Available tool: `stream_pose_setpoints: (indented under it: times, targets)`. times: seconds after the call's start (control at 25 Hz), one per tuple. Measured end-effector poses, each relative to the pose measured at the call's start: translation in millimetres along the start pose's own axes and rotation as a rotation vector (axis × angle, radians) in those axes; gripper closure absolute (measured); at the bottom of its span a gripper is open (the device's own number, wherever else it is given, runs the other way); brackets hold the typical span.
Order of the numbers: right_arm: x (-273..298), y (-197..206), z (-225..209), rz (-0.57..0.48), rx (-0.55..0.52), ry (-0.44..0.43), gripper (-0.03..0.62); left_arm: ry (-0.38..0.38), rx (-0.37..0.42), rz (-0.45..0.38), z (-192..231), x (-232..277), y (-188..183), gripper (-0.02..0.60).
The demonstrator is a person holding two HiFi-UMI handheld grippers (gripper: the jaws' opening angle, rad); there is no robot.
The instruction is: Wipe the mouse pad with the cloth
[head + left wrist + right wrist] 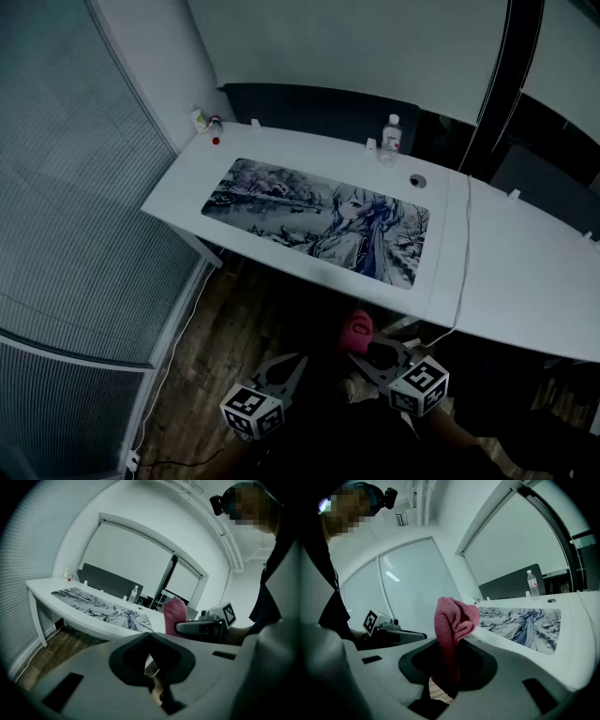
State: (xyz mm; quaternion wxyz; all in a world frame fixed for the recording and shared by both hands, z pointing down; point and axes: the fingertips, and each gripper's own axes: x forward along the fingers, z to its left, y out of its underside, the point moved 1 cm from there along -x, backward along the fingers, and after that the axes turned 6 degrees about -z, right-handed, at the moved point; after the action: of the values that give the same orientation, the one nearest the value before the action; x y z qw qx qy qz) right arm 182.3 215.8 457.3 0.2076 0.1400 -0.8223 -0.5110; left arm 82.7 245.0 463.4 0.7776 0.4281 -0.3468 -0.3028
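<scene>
at the far left, ribbed window blinds (75, 187), with brown wood floor (225, 328) below. low in front of the white tabletop (525, 272), left gripper (286, 367) with jaws together and empty. flat on the tabletop, a long mouse pad (319, 220) with a drawn picture. just right of the left gripper, right gripper (370, 354) with jaws clamped on a soft pink knit cloth (357, 330), bunched up, off the pad. behind the pad, a clear plastic bottle (391, 137). farther right, a thin white cable (464, 262) over the front edge.
</scene>
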Motion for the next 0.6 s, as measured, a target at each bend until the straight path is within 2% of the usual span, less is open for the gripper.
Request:
stream_pose_setpoints:
  times: [0.6]
  targets:
    - [1.6, -1.0, 1.4, -0.017, 0.037, -0.015, 0.485, -0.003, -0.004, 0.002, 1.8, -1.8, 0.6, 0.575]
